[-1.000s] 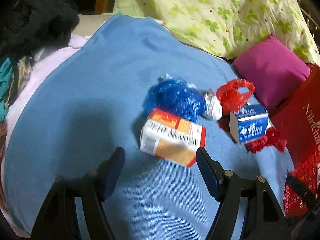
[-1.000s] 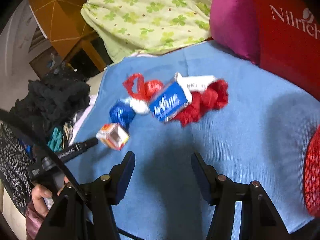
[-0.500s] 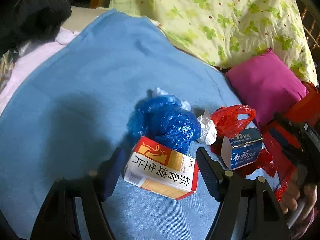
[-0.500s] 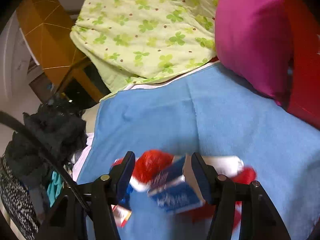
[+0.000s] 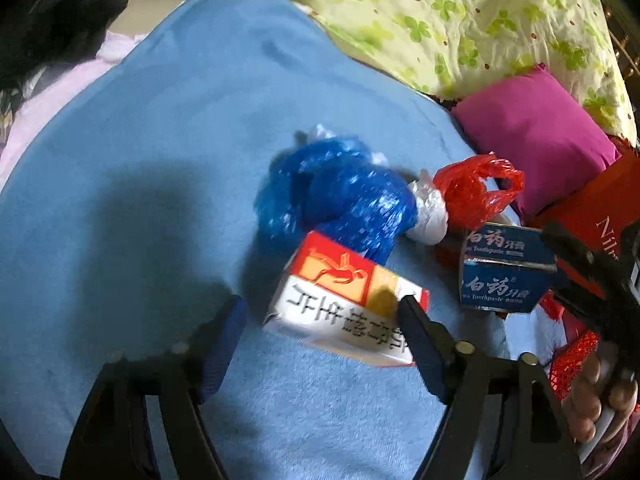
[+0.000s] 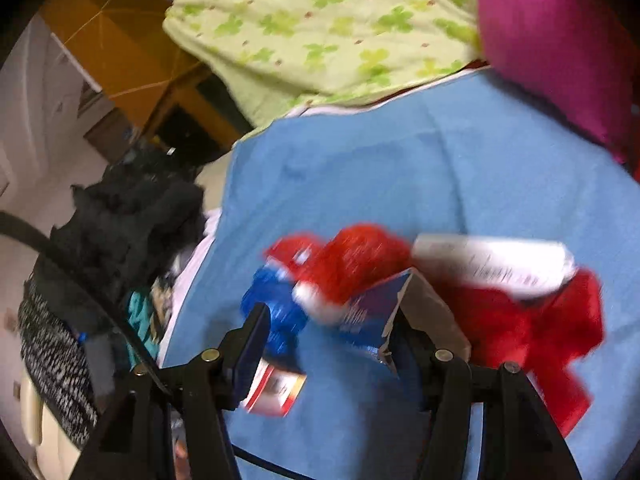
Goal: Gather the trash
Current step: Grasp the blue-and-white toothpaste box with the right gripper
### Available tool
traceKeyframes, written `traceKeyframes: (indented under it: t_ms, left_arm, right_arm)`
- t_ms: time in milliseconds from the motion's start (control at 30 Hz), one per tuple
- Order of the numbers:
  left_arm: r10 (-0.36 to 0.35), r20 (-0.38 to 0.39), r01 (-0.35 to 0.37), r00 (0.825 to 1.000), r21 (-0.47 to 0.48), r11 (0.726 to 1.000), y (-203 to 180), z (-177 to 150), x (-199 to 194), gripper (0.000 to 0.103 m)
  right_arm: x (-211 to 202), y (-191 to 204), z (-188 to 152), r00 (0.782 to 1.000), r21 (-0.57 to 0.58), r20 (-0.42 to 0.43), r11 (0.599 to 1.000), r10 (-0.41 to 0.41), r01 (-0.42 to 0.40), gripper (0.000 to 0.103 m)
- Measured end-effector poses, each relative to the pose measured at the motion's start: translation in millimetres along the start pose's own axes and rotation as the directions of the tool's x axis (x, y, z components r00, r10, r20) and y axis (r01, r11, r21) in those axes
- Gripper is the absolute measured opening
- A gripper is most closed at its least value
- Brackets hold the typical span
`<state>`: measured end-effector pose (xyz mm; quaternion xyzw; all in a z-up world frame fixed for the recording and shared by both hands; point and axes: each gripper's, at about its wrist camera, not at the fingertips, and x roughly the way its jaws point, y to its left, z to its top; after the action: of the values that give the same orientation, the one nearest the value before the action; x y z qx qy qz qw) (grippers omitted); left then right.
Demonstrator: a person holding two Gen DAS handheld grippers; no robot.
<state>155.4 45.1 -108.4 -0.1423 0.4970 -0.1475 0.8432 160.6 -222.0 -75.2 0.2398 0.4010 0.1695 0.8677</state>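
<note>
A pile of trash lies on a blue blanket (image 5: 140,160). My left gripper (image 5: 320,324) has its jaws opening around a red-and-white medicine box (image 5: 344,308); the right finger is at the box's corner and the left finger stands apart from it. Behind the box lie a blue plastic bag (image 5: 336,200), a white wad (image 5: 430,216) and a red plastic bag (image 5: 476,192). My right gripper (image 6: 328,340) is open astride a blue toothpaste box (image 6: 372,312), blurred by motion. That toothpaste box (image 5: 504,276) and the right gripper's black fingers (image 5: 580,272) also show in the left wrist view.
A white carton (image 6: 492,264) and crumpled red material (image 6: 540,320) lie right of the toothpaste box. A magenta pillow (image 5: 536,136), a green flowered quilt (image 5: 460,20) and a red bag (image 5: 600,208) border the far right. Dark clothes (image 6: 132,216) are heaped at the left.
Both grippers have closed in on the pile. The left now straddles the medicine box with slightly wider jaws. The right has come over the toothpaste box.
</note>
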Motion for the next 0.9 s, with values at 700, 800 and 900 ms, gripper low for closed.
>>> traceKeyframes:
  t_ms: [700,800,900]
  left_arm:
    - [0.195,-0.087,-0.186,0.977,0.095,0.978,22,-42,-25,0.087]
    - [0.135,-0.043,-0.132,0.99,0.056,0.99,27,-45,-46,0.087]
    - [0.111,0.032,-0.112,0.993,0.043,0.993,26,-41,-61,0.088]
  right_arm:
    - [-87,27,-108,0.992,-0.108,-0.09,0.989,0.088,-0.097,0.062]
    - [-105,23,-111,0.996,-0.117,-0.058,0.991,0.062,-0.068,0.062]
    - [-113,15,-109,1.0,-0.123,-0.019,0.992,-0.017,0.015,0.062]
